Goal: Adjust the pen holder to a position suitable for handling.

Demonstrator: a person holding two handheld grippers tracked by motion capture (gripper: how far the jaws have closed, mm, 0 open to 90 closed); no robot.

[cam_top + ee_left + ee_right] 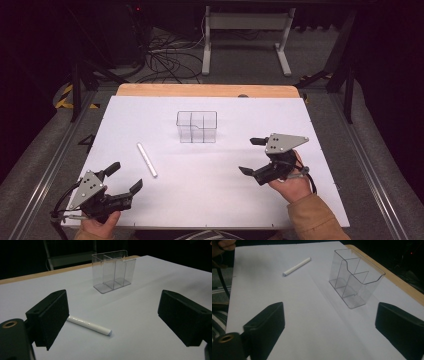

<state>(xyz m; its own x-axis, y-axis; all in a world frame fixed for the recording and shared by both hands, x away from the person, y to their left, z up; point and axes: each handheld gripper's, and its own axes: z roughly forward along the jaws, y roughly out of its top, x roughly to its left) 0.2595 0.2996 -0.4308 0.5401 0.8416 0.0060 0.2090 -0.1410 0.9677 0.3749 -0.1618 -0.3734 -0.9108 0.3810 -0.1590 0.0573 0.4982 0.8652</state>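
High view: a white tabletop [210, 200] with a wooden strip along its far edge. A clear plastic organizer [196, 126] stands upright a little toward 12 o'clock from the middle of the sheet, divided into compartments, all of them bare. A white marker [147, 159] lies flat at about 8 o'clock from the organizer, well apart from it, its long axis running roughly from 11 to 5.

Left hand-held gripper [123, 179] sits at the 7 o'clock corner of the tabletop, held from below by a hand [97, 224]. Jaws spread wide, released, nothing between them. The marker is near it, toward 1 o'clock from the jaw tips, not touching.

Right hand-held gripper [252, 156] is at roughly 4 o'clock from the organizer, gripped by a hand [292, 185] in a tan sleeve [312, 217]. Jaws also spread wide and released, holding nothing, aimed toward the 9 o'clock side.

Left gripper view: both black jaws frame the scene; the marker [88, 325] lies on the sheet just beyond the left jaw, its near end partly hidden behind it. The organizer [113, 271] stands farther off at 12 o'clock.

Right gripper view: the organizer [355, 277] stands between the jaws and beyond them, its stepped front wall visible. The marker [296, 266] lies farther away at 11 o'clock.

Beyond the tabletop: a dark floor, tangled cables [167, 60], a white frame's legs [245, 40].
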